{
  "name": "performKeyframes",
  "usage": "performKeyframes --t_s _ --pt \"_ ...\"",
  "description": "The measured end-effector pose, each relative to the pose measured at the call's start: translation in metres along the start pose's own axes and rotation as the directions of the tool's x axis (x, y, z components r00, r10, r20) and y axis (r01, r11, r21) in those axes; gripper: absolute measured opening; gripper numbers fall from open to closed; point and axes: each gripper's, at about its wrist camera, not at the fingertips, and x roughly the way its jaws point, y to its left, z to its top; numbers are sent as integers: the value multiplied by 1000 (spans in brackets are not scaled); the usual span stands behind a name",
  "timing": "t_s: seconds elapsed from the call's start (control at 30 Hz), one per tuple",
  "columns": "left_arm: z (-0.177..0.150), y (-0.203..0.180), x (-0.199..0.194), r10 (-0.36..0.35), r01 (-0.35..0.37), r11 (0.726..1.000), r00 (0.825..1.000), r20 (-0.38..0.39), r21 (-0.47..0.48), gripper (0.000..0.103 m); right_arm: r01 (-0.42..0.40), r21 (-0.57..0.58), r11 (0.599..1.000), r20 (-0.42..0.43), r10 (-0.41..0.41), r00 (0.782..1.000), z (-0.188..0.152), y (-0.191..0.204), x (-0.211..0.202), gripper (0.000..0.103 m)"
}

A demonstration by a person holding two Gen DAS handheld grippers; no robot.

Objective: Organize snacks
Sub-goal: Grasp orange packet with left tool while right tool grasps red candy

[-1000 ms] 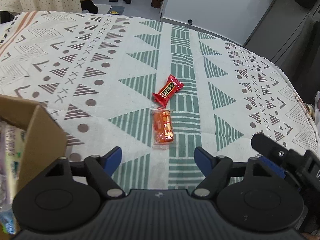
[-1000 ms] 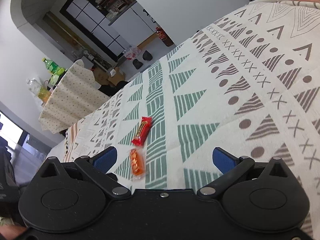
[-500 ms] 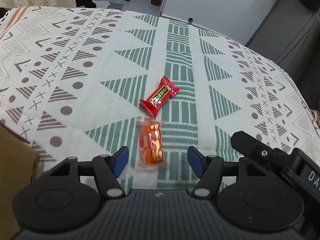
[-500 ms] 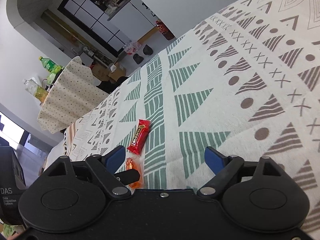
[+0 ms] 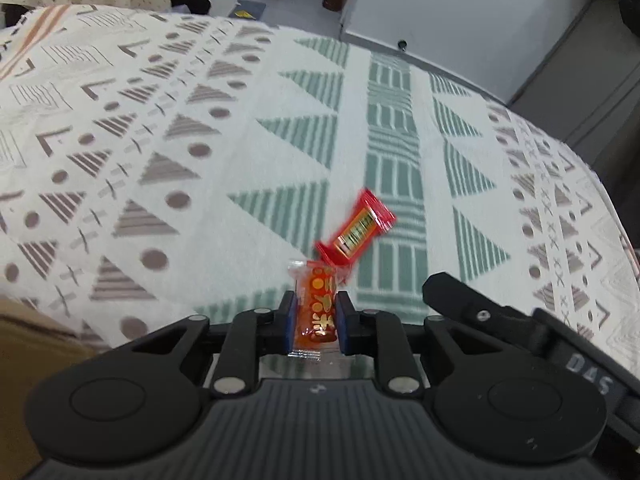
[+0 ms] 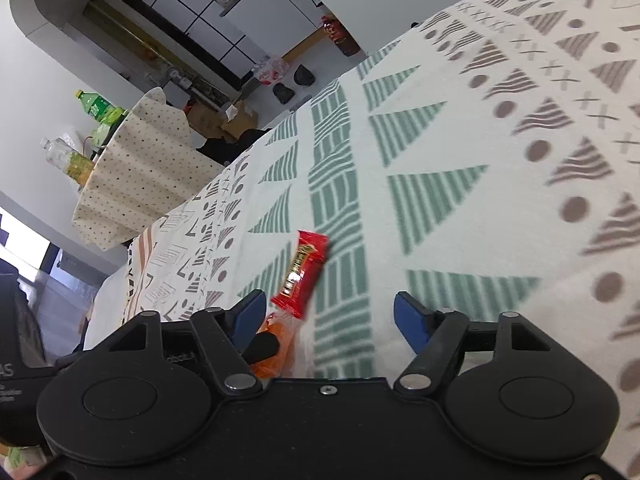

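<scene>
The left claw [image 5: 315,316] is clamped on the small clear-ended orange snack packet [image 5: 317,306] just above the bench's patterned green-and-brown cloth [image 5: 248,152], the red foil-wrapped candy bar [image 5: 356,232] lying just beyond it, while the right claw [image 6: 330,320] hovers wide open and empty nearby.

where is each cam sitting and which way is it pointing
Left wrist: on the left gripper, looking forward and down along its fingers, shut on the orange snack packet; the other tool's black finger shows.
Right wrist: on the open right gripper, tilted, facing across the patterned cloth toward the room.
Shared: the red snack bar, orange packet, cloth.
</scene>
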Motion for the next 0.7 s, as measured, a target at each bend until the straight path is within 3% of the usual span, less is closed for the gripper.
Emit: performKeyframes --t_s 0.1,0.2,0.4,0.6,0.7 --pt "10 10 -4 6 -5 1000 1000 17 -12 16 15 1 1000 -16 -15 1000 3 6 13 63" --pt "16 18 -9 5 -5 1000 1000 27 -20 3 20 8 1000 -34 -20 999 5 11 23 59" --pt "25 29 -7 -10 10 999 1000 -1 -43 3 69 -7 998 -63 -69 996 9 30 41 58" --pt "22 34 5 -30 25 996 998 -61 -83 9 102 -21 995 -76 -104 992 12 39 52 57" --pt "20 34 8 -54 47 994 996 -64 -98 27 113 -20 993 -90 -114 989 11 39 54 54"
